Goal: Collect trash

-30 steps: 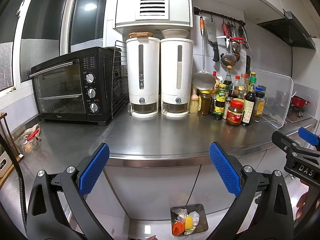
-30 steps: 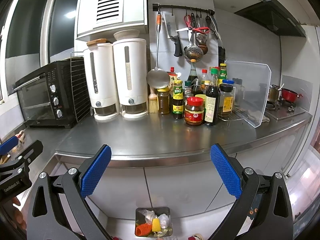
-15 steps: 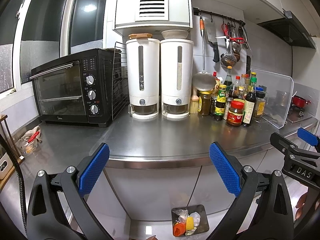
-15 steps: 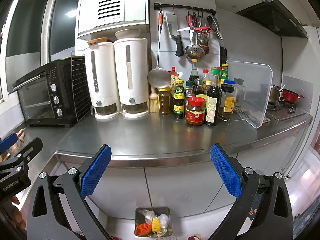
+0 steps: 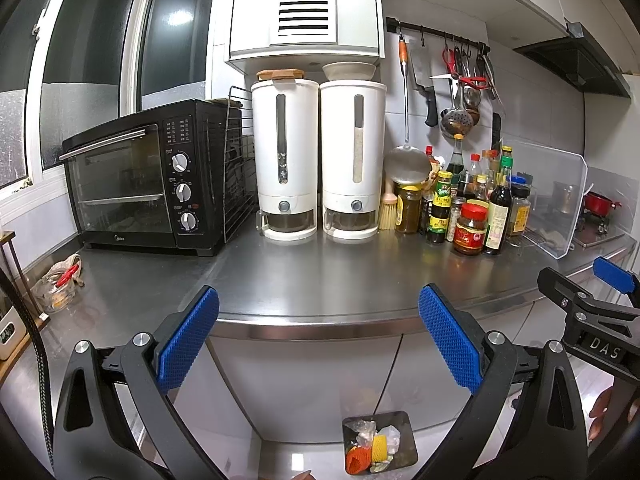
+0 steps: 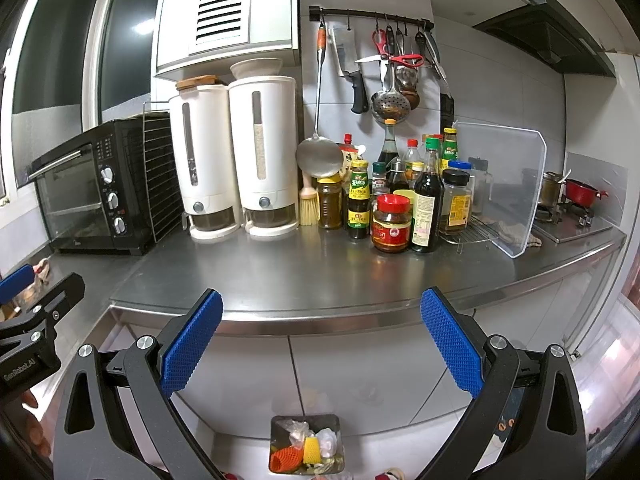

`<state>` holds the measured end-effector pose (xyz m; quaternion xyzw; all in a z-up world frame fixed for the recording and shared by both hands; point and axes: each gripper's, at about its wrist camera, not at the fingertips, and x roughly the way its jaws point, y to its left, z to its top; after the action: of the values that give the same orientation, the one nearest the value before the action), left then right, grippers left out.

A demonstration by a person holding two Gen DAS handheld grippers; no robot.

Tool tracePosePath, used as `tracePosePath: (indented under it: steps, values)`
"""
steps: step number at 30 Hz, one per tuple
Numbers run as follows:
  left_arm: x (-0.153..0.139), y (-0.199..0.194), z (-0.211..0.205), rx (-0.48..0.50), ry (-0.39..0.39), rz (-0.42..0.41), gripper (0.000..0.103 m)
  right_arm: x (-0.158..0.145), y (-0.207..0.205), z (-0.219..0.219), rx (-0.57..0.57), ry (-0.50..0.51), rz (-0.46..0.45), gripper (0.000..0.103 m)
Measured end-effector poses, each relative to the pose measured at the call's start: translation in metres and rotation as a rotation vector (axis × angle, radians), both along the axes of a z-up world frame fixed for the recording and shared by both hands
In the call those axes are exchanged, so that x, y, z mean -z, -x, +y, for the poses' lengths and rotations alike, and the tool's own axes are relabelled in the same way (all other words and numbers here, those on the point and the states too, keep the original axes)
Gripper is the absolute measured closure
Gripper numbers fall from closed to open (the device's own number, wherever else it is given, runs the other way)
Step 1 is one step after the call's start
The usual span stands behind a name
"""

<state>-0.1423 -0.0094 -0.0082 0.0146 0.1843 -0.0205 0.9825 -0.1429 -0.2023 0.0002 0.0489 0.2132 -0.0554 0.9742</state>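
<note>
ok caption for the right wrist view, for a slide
Open right gripper facing a steel counter, with a trash-filled bin on the floor below.

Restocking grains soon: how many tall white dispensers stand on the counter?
2: one dispenser beside the black oven, the second dispenser immediately right of it, next to the brush.

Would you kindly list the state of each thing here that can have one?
left tool: open, empty.
right tool: open, empty.
trash bin: on the floor, uncovered, holding scraps.
toaster oven: door shut.
left dispenser: wooden lid on, nearly empty.
right dispenser: bowl on top, partly filled.
red-lidded jar: capped.
red pot: on the stove.
</note>
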Motion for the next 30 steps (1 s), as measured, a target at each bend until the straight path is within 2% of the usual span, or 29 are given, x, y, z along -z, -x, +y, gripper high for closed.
tracePosePath:
  steps: [11, 18, 30]
  values:
    - [0.001, 0.001, -0.001, -0.001, -0.013, 0.004, 0.008, 0.0, 0.0, 0.0, 0.006, 0.0, 0.005, 0.003]
    - [0.005, -0.009, 0.006, 0.048, 0.051, 0.051, 0.008, 0.004, 0.001, -0.006, 0.015, -0.002, 0.007, 0.003]
    - [0.006, -0.008, 0.01, 0.048, 0.064, 0.033, 0.008, 0.005, 0.0, -0.008, 0.015, -0.007, 0.017, 0.003]
